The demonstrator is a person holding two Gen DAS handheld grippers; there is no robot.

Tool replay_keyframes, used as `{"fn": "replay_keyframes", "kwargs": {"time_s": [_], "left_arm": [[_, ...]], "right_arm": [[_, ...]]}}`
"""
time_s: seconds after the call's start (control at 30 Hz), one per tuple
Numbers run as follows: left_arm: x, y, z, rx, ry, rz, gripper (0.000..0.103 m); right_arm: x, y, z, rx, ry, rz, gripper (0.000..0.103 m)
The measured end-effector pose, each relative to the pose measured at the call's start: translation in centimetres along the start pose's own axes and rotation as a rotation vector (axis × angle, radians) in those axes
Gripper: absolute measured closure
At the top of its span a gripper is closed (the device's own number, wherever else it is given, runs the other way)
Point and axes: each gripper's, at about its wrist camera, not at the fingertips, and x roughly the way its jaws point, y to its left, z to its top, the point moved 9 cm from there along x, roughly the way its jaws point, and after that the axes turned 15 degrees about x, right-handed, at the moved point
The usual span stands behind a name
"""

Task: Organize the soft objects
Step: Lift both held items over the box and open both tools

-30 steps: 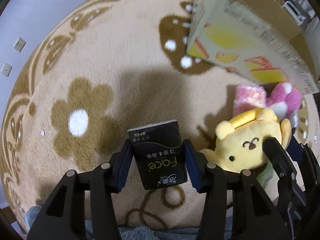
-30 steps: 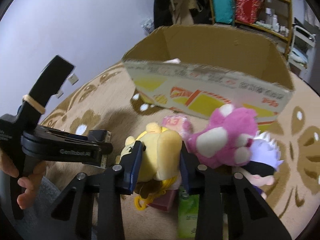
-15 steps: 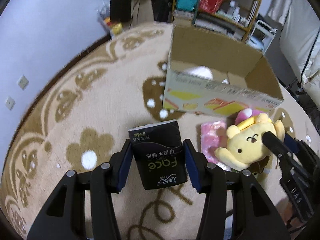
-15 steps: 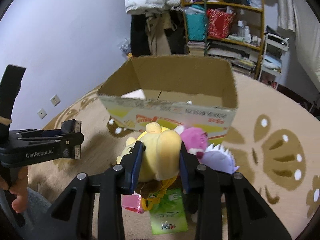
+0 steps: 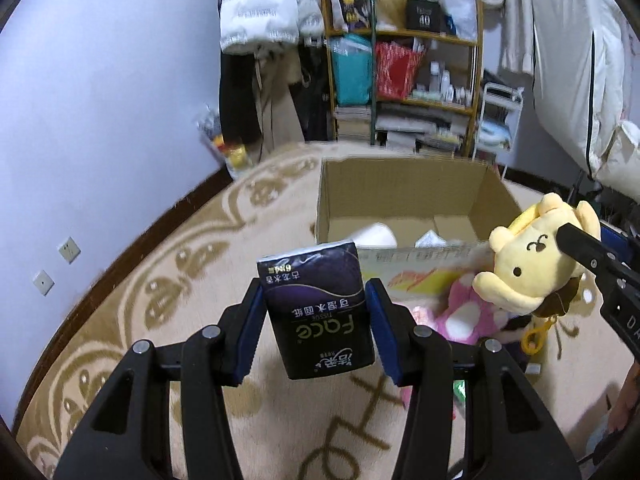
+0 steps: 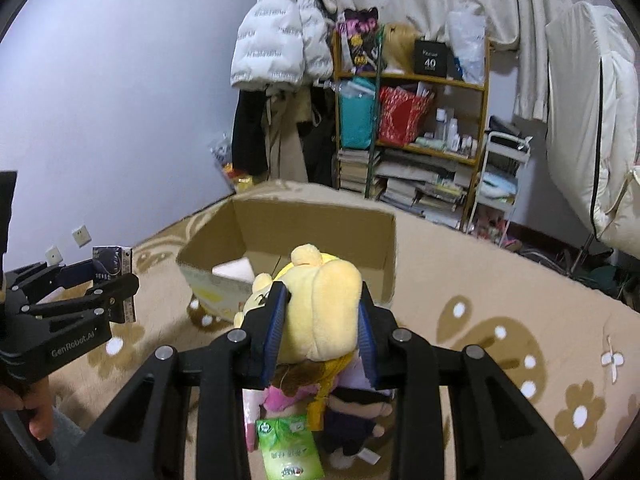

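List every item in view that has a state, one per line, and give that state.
left gripper: shut on tissue pack
right gripper: shut on yellow plush
tissue pack: held in the air
yellow plush: held in the air
cardboard box: open, some white items inside
pink plush: lying on the rug

Two grippers are seen: the left gripper (image 5: 316, 312), by which one black tissue pack (image 5: 318, 310) is clamped at frame centre, and the right gripper (image 6: 322, 328), by which one yellow plush (image 6: 320, 312) is clamped. One cardboard box (image 5: 404, 196) is counted at upper centre. One pink plush (image 5: 460, 312) and one green packet (image 6: 290, 454) are counted lower down.
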Motion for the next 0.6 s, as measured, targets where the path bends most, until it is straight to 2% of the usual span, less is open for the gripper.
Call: {"fn": "replay_keyframes", "kwargs": {"time_s": [0.13,0.33,0.6], "left_arm": [[-0.8,0.0,1.1,0.030,-0.064,0.038,0.054],[-1.3,-0.2,2.7,0.041,-0.132,0.054,0.054],[-0.1,-0.5,4.9,0.058,-0.178,0.058,0.054]], "right_arm": [[-0.8,0.0,1.4,-0.003,-0.041,-0.005,0.068],[-0.9,-0.4,2.9,0.005,-0.076,-0.013,0.068],[0.1,-1.0,4.4,0.002,-0.111,-0.025,0.068]]}}
